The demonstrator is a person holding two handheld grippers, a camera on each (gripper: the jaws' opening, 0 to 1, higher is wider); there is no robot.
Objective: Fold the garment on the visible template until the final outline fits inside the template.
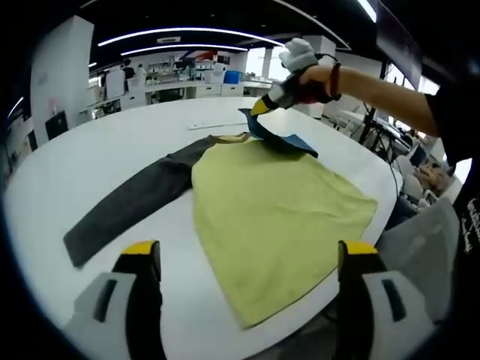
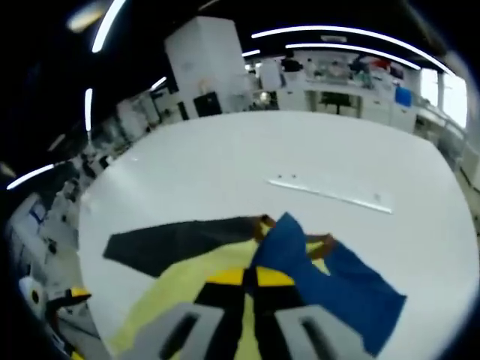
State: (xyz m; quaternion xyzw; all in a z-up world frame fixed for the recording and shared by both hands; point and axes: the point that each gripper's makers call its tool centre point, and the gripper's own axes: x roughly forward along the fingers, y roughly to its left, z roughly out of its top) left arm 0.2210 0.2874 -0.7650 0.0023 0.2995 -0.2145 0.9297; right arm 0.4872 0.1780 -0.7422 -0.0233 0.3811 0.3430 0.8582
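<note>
In the left gripper view the left gripper (image 1: 251, 259) hangs above the near edge of the white tabletop (image 1: 97, 157), jaws spread wide and holding nothing; between and beyond them lies the shirt (image 1: 274, 206), yellow body flat on the tabletop, its dark sleeve (image 1: 131, 202) stretched out to the left; farther right, a gloved hand (image 1: 300, 71) brings the right gripper (image 1: 262, 106) down on the blue sleeve (image 1: 281, 136), lifted at the shirt's far end. In the right gripper view the dark sleeve (image 2: 180, 240) lies at left on the tabletop (image 2: 300, 150); the right gripper (image 2: 251, 277) has its jaws pressed together, pinching the blue sleeve (image 2: 330, 285), which drapes to the right over the yellow shirt (image 2: 187, 281); a thin clear strip (image 2: 330, 193) lies beyond on the tabletop.
</note>
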